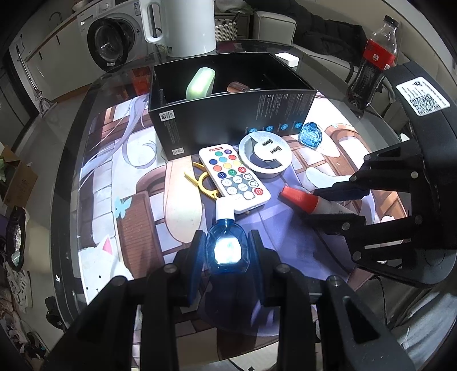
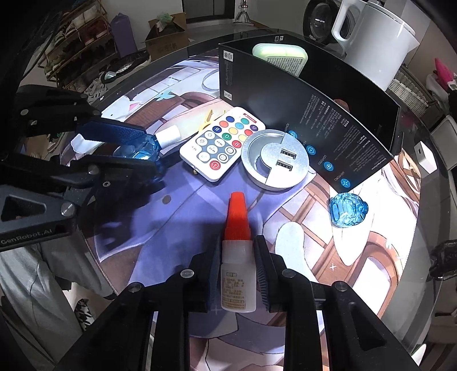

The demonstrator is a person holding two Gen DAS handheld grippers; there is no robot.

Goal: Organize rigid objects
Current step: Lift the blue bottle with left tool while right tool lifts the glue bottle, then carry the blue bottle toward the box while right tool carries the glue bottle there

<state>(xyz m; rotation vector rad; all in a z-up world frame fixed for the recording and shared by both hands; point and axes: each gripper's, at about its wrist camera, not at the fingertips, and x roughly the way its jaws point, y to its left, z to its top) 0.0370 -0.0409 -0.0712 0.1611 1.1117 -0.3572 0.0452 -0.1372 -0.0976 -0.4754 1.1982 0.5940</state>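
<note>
My left gripper [image 1: 227, 237] is shut on a small blue bottle with a white cap [image 1: 227, 242], cap pointing away over the mat; the same bottle [image 2: 145, 148] shows in the right wrist view. My right gripper [image 2: 237, 242] is shut on a white glue bottle with a red cap [image 2: 235, 265], seen too from the left wrist as glue bottle [image 1: 302, 199]. A white remote with coloured buttons [image 1: 234, 177] lies on a yellow clip [image 1: 200, 182]. Beside it sit a round silver USB hub [image 1: 264, 154] and a blue crystal-like piece [image 1: 310, 135]. The open black box [image 1: 228, 120] holds a pale green case [image 1: 200, 82].
A white kettle [image 1: 182, 25] stands behind the box, and a cola bottle [image 1: 371, 65] at the far right. A small white block [image 2: 425, 157] lies near the round glass table's rim [image 1: 65, 177]. A printed mat [image 1: 137, 182] covers the tabletop. Clutter fills the floor to the left.
</note>
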